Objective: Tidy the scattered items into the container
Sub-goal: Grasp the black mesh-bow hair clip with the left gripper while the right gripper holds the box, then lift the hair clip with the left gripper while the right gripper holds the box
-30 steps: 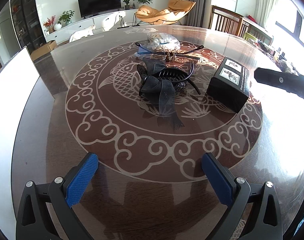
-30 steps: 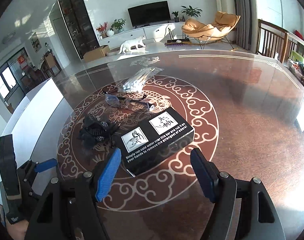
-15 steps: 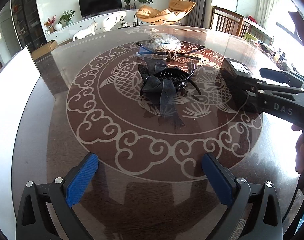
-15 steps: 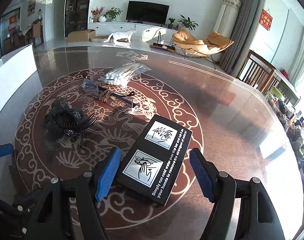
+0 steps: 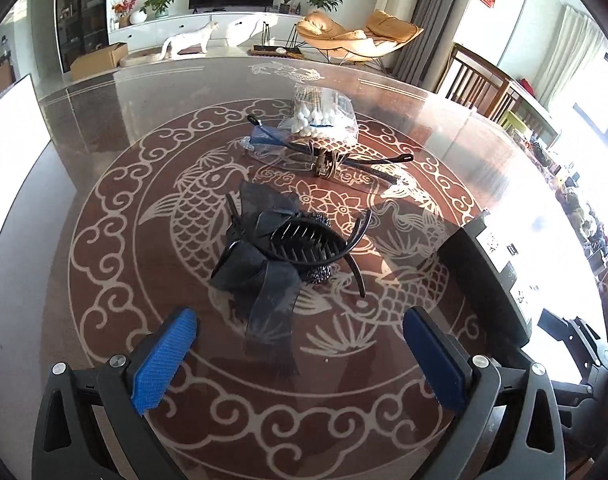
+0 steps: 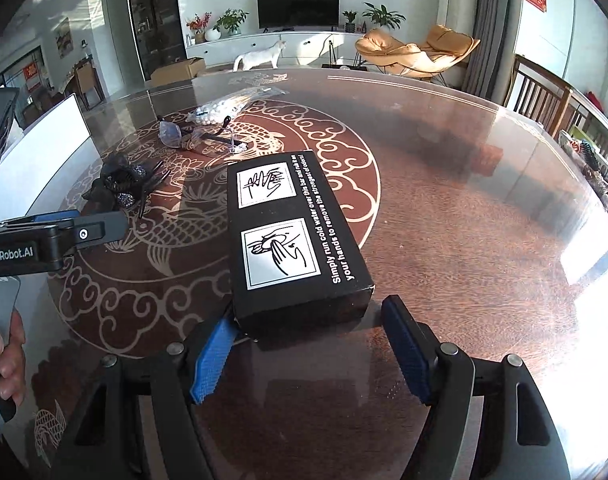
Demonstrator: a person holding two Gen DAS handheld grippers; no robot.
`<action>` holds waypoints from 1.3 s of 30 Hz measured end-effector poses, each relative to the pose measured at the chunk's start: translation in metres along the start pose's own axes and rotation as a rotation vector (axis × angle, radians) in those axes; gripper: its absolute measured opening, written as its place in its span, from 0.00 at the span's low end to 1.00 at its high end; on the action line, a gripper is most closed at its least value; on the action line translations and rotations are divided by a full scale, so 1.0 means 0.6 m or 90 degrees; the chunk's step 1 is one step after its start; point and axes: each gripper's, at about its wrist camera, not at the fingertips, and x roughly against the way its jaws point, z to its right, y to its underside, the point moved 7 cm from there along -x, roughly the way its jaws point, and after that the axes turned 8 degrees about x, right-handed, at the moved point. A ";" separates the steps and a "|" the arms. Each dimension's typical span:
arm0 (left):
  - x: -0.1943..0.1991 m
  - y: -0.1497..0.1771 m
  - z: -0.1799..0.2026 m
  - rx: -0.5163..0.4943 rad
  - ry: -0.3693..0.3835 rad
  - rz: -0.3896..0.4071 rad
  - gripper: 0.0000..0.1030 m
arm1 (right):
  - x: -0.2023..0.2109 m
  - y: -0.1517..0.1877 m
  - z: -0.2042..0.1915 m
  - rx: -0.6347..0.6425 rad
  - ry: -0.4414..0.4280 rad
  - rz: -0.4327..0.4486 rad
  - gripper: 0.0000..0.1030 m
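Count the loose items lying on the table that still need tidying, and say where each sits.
4: black box between the right gripper's opening jaws; hair clip mid-table; glasses beyond it; cotton swab bag farthest. Others may be hidden.

Two black hand-held grippers with blue finger pads

Each gripper — the left gripper (image 5: pixel 304 356) and the right gripper (image 6: pixel 308 352) — is a black plastic frame with two angled fingers, each faced with a ribbed blue pad (image 5: pixel 164 364) and pinned by round silver screws (image 5: pixel 119 360) at the joints; triangular cut-outs lighten the finger arms. Seen from the right wrist view, the side of the left unit shows a flat black bar printed "GenRobot.AI" (image 6: pixel 8 257) in white, with a small silver screw beside it — a bare hand (image 6: pixel 6 360) wraps its dark handle, no sleeve visible.
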 end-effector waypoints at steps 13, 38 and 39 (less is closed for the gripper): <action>-0.053 -0.038 0.011 -0.064 -0.037 0.008 0.86 | 0.000 0.000 0.001 -0.001 -0.001 0.000 0.72; 0.045 0.066 -0.121 0.021 -0.086 0.016 1.00 | -0.042 -0.044 -0.016 0.123 -0.092 0.007 0.78; 0.045 0.067 -0.121 0.021 -0.086 0.016 1.00 | -0.043 -0.045 -0.017 0.123 -0.093 0.006 0.79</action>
